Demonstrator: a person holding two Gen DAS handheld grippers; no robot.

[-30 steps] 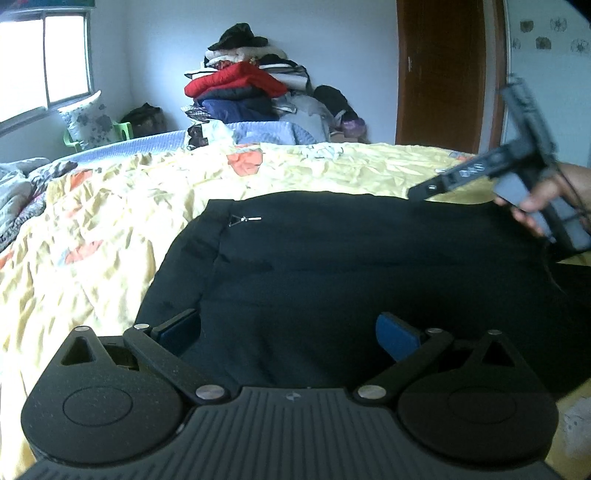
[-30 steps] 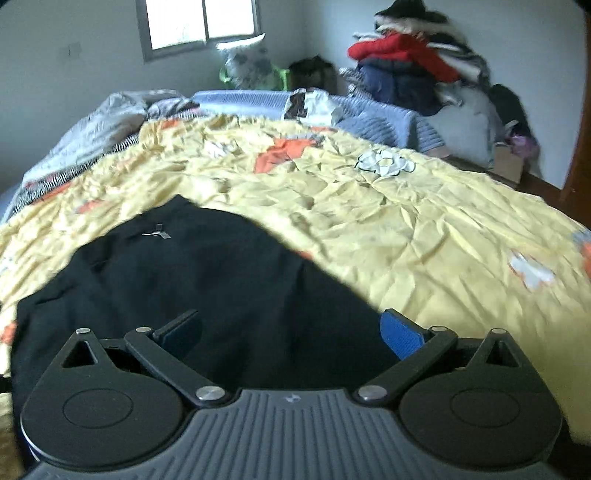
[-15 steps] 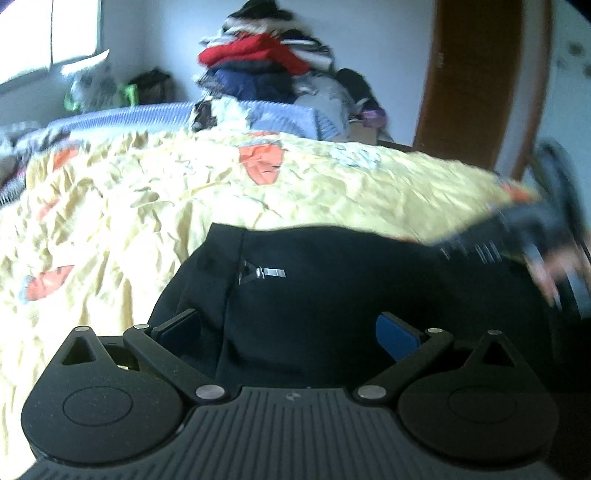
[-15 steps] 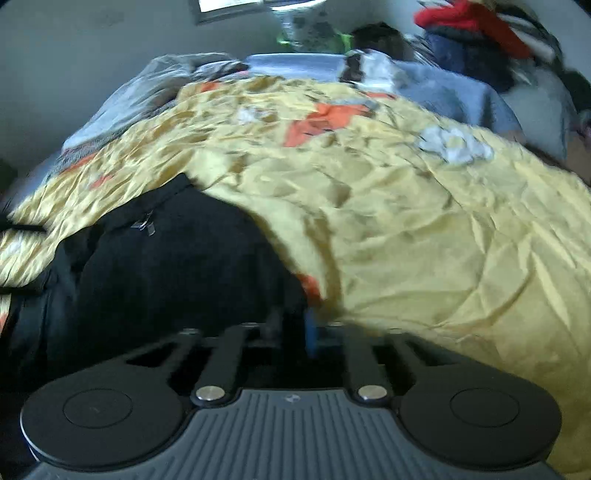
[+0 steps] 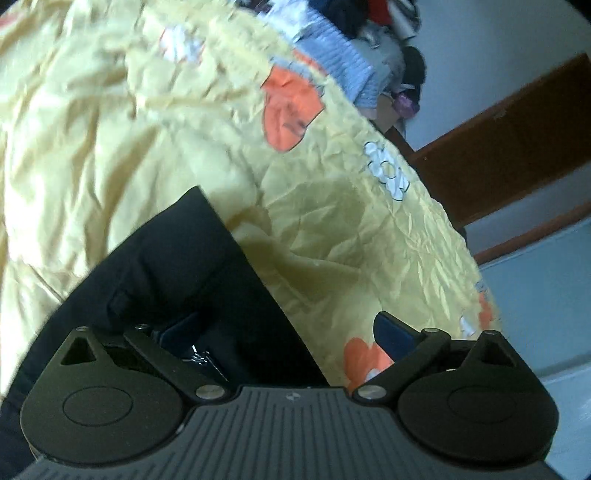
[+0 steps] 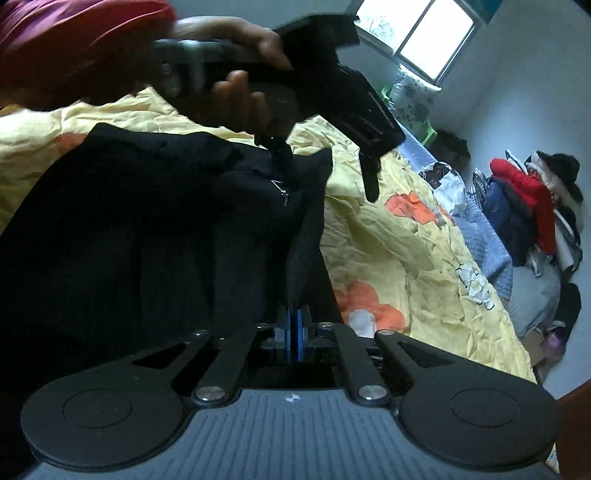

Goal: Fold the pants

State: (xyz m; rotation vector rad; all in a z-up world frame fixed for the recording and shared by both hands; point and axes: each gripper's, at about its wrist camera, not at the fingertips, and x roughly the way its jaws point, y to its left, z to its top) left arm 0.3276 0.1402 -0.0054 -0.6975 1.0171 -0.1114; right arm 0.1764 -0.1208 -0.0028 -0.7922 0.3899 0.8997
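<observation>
My right gripper (image 6: 294,334) has its jaws pressed together on a raised fold of the black pants (image 6: 147,229), the blue pads (image 6: 300,332) meeting on the cloth, which rises from them as a taut ridge toward the far corner of the garment. My left gripper (image 5: 288,332) has its jaws wide apart; the pants (image 5: 192,280) fill the space by the left finger (image 5: 177,330), with a small metal zipper pull (image 5: 199,356) just beside that pad, while the right finger (image 5: 391,332) stands over bare sheet (image 5: 332,236). In the right wrist view my left hand (image 6: 236,81) grips the handle of the left gripper (image 6: 369,177) above the far end of the pants, its dark fingers pointing down toward the sheet (image 6: 388,236) just past the cloth's corner; I cannot tell whether they touch it. A zipper pull (image 6: 282,194) shows near that lifted corner. The pants lie on the bed over the crumpled yellow sheet with orange and white flowers, spread across the near side, with their edge running diagonally away from me in the left wrist view. At the bed's far end lies a blue-grey striped blanket (image 5: 332,62), and beyond it a pile of clothes (image 6: 532,199) topped with a red jacket against the wall. A window (image 6: 424,33) is lit at the far corner of the room, and a brown door (image 5: 509,147) stands off the bed's right side.
</observation>
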